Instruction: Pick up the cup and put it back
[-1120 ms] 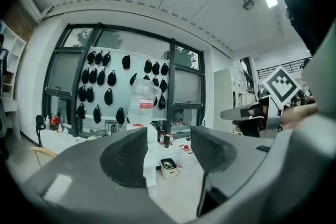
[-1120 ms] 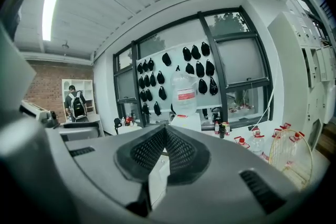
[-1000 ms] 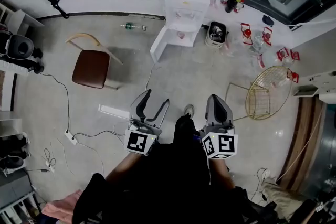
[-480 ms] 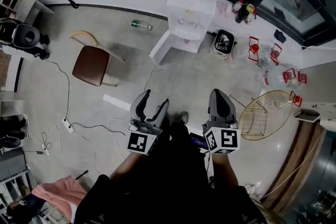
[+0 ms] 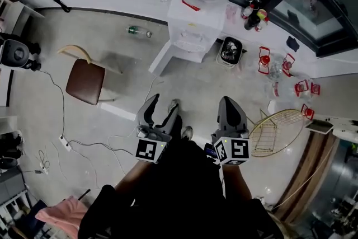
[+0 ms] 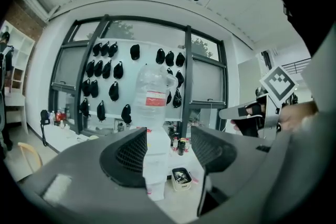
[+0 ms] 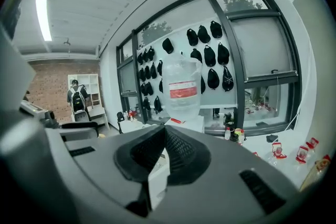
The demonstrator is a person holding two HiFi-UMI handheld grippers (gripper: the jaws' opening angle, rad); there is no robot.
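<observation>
Left gripper (image 5: 164, 106) apart and empty, right gripper (image 5: 230, 104) together — open floor (image 5: 193, 87) ahead, up to the water dispenser (image 5: 190, 36)

Grey concrete floor (image 5: 196, 92). Standing on it: a brown-seated chair (image 5: 85, 81), a white water dispenser (image 5: 187, 36), a small open bin (image 5: 228, 51) just beside the dispenser, and a gold wire basket (image 5: 277, 131), tilted. Lying on it: a green bottle (image 5: 138, 32), a white power strip (image 5: 65, 144) with trailing cables, and a pink cloth (image 5: 56, 215).
</observation>
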